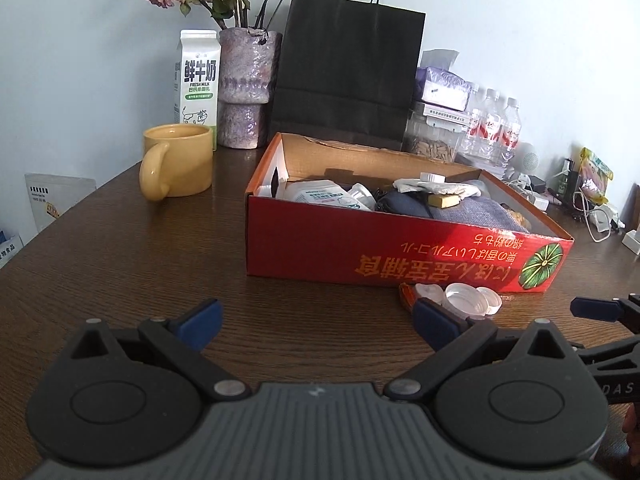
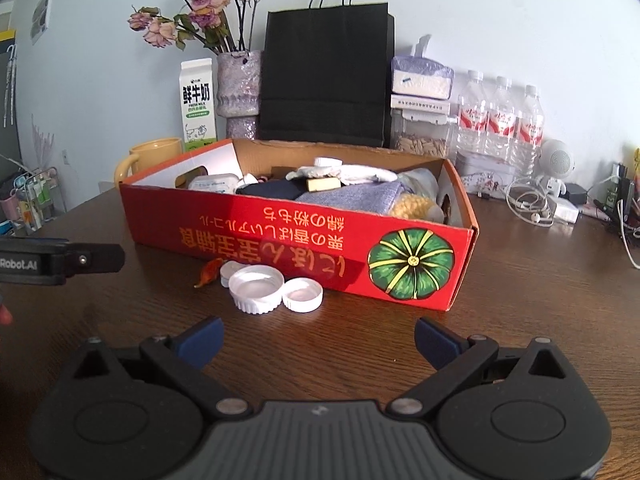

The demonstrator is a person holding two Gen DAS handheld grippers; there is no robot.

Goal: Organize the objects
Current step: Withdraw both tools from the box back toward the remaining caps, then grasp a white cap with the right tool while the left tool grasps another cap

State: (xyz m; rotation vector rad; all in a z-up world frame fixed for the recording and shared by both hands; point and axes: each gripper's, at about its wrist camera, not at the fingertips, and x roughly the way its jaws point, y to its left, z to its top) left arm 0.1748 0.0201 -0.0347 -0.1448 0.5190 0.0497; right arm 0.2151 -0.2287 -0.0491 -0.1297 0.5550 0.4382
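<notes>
A red cardboard box (image 1: pixel 400 252) (image 2: pixel 304 240) sits on the brown wooden table (image 1: pixel 120 264), filled with cloths, a white bottle, a small yellow block (image 2: pixel 322 184) and other items. In front of it lie three white plastic caps (image 2: pixel 256 282) (image 1: pixel 466 300) and an orange dried petal (image 2: pixel 209 271). My left gripper (image 1: pixel 318 322) is open and empty, low over the table, left of the caps. My right gripper (image 2: pixel 318 338) is open and empty, just short of the caps. Each gripper shows at the edge of the other's view.
A yellow mug (image 1: pixel 178 166), milk carton (image 1: pixel 197 84), vase of dried roses (image 1: pixel 246 92), black paper bag (image 1: pixel 348 72), seed container (image 2: pixel 420 136), tissue pack and water bottles (image 2: pixel 500 120) stand behind the box. Cables and chargers (image 2: pixel 552 204) lie at right.
</notes>
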